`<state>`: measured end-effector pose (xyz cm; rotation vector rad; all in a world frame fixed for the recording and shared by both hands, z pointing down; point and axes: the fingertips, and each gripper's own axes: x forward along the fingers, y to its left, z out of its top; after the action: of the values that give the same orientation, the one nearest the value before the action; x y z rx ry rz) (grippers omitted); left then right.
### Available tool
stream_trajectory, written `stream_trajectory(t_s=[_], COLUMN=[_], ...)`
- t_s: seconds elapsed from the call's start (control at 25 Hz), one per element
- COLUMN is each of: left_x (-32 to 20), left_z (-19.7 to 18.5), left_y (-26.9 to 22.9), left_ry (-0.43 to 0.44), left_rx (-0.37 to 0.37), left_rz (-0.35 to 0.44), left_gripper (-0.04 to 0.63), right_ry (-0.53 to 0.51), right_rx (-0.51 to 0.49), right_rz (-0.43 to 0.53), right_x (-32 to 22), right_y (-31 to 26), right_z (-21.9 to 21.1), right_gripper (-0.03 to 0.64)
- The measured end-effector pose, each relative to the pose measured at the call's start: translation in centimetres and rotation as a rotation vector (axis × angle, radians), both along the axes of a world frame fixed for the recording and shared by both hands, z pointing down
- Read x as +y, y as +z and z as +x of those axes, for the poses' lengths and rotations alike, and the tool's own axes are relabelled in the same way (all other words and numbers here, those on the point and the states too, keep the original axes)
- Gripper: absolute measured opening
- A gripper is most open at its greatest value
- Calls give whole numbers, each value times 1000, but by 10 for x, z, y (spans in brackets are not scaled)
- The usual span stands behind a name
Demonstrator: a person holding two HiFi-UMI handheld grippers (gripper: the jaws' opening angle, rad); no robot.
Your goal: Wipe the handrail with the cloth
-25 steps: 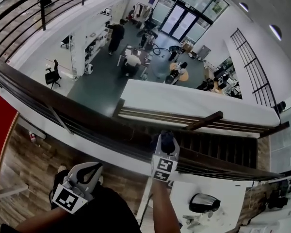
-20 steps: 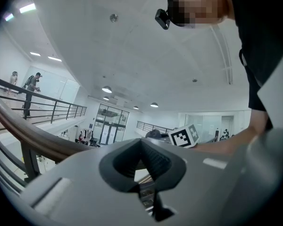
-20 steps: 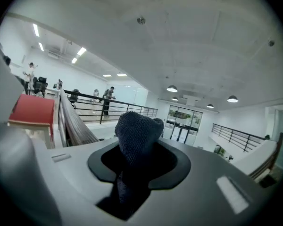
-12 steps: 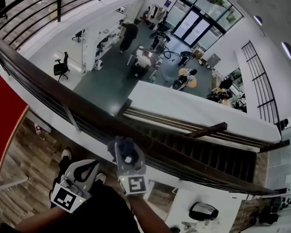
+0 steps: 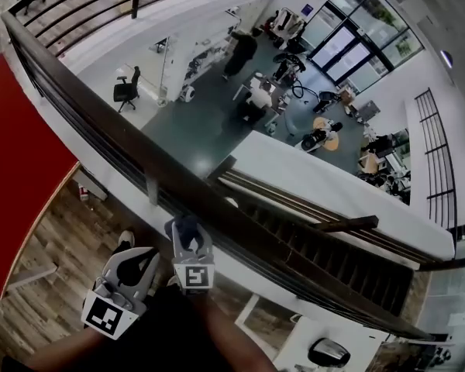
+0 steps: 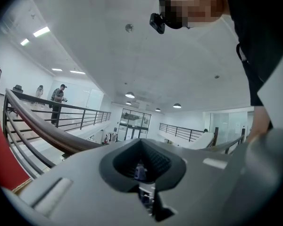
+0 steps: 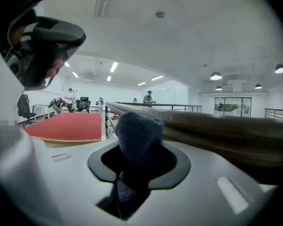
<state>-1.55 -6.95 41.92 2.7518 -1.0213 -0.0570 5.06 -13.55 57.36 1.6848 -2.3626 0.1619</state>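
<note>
Head view: looks steeply down on a dark wooden handrail (image 5: 101,122) slanting from upper left to lower right, with thinner rails and a baluster (image 5: 153,188) beneath it. Right gripper (image 5: 187,237) at the rail's near edge, clenched on a dark cloth (image 5: 184,226) touching the wood. Left gripper (image 5: 133,266) just beside it to the lower left, clear of the rail, over wood-plank floor (image 5: 54,239). Red floor panel (image 5: 23,161) along the left side. Past the rail, on the level below: an office chair (image 5: 125,90), people around a table (image 5: 256,99) and glass doors (image 5: 349,53). Staircase (image 5: 325,246) to the right, under the rail's lower run.

Left gripper view: points up toward the white ceiling. Left gripper (image 6: 141,166) pinched together, grasping nothing. Handrail (image 6: 42,128) curving in from the left and passing behind the grey body. Farther off, a person (image 6: 58,102) standing by another railing, with ceiling lights (image 6: 129,95) above.

Right gripper view: right gripper (image 7: 139,161) clamped on the cloth (image 7: 137,133), bunched top standing up out of the jaws and resting against the handrail (image 7: 217,131). Rail blurred, sweeping from the middle out to the right edge. Red floor (image 7: 66,125) to the left of the rail. Chairs (image 7: 23,107) and a standing person (image 7: 148,98) in the distance.
</note>
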Motion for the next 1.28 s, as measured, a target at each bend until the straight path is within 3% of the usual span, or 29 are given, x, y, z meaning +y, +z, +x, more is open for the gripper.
stream_trajectory(t_s=[0.4,0.76,1.28], left_x=[-40,-68,-93], left_z=[-43,-76,-82], left_y=[-1,12,2], left_ry=[79,150,246], left_rx=[15,-23,-39], left_rz=[-30,-49,-71], left_gripper=[0,0,0], right_ry=[162,335,380], right_rx=[9,11,70], right_rz=[-106,-219,-331], right_x=[-78,-93,-91], right_y=[65,122,135], right_z=[-11,9,15], right_gripper=[124,124,124])
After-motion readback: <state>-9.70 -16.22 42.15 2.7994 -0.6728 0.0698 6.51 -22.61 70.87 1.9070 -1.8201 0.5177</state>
